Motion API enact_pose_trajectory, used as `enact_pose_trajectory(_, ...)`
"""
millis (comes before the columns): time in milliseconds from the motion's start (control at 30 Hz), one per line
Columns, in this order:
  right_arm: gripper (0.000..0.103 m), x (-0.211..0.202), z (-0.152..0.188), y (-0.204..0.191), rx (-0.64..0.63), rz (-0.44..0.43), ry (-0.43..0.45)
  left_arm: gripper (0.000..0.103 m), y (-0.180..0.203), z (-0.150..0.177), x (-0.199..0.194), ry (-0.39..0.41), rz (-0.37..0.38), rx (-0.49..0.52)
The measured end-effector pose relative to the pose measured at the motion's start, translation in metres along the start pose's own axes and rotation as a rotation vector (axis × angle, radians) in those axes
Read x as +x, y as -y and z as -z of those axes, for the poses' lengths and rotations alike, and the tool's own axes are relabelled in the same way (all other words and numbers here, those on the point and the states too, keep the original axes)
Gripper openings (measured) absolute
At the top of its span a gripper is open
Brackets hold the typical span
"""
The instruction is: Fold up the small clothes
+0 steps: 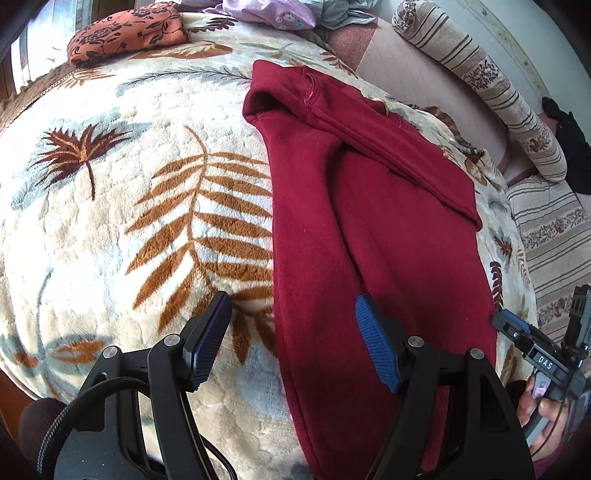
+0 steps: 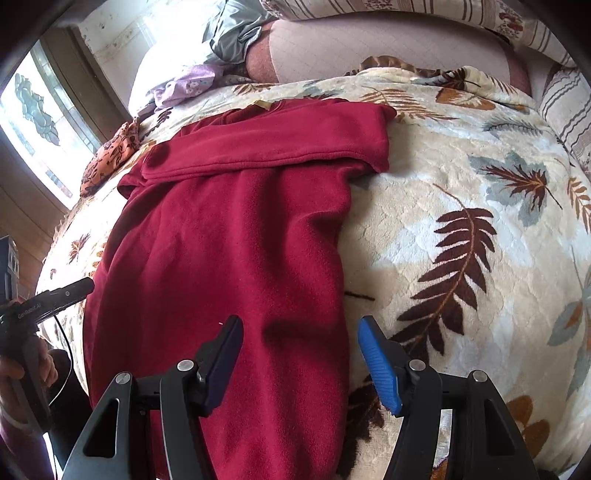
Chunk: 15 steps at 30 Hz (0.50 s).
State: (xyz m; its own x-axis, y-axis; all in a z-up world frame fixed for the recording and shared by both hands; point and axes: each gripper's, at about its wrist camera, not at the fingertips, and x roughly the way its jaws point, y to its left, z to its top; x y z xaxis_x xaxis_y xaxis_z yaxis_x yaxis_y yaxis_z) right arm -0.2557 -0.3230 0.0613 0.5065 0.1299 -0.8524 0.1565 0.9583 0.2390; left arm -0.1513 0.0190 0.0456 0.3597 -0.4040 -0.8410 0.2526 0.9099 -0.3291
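A dark red garment [image 1: 373, 236] lies flat on a cream blanket with a leaf print [image 1: 110, 221], with a band folded across its far end. In the right wrist view the garment [image 2: 229, 251] fills the middle. My left gripper [image 1: 293, 314] is open and empty, straddling the garment's left edge near its near end. My right gripper [image 2: 299, 339] is open and empty, straddling the garment's right edge near its near end. The right gripper also shows at the right edge of the left wrist view [image 1: 535, 343], and the left gripper at the left edge of the right wrist view [image 2: 55, 299].
An orange floral cloth [image 1: 125, 33] and a purple cloth [image 1: 273, 13] lie at the blanket's far edge. A striped bolster pillow [image 1: 491, 85] and a pink mattress [image 1: 406, 62] lie beyond. A window [image 2: 40, 122] is at the left.
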Motion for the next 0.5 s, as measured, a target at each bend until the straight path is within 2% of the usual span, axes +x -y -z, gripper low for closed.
enact_pose_trajectory(100, 0.062, -0.006, 0.002, 0.003, -0.007, 0.039, 0.014, 0.070, 0.004, 0.012, -0.005, -0.018, 0.019, 0.025)
enact_pose_trajectory(167, 0.062, -0.006, 0.004, 0.011, 0.021, 0.020, 0.015, 0.070, 0.008, 0.021, -0.003, -0.042, 0.034, 0.045)
enact_pose_trajectory(267, 0.062, 0.007, 0.002, 0.022, 0.072, -0.009, -0.006, 0.070, 0.016, 0.029, -0.003, -0.024, -0.004, 0.095)
enact_pose_trajectory(400, 0.062, 0.022, -0.018, 0.029, 0.125, -0.047, 0.031, 0.070, 0.015, 0.028, -0.003, -0.028, -0.010, 0.089)
enact_pose_trajectory(500, 0.062, 0.045, -0.040, 0.035, 0.170, -0.033, 0.039, 0.070, 0.012, 0.026, -0.002, -0.036, 0.000, 0.073)
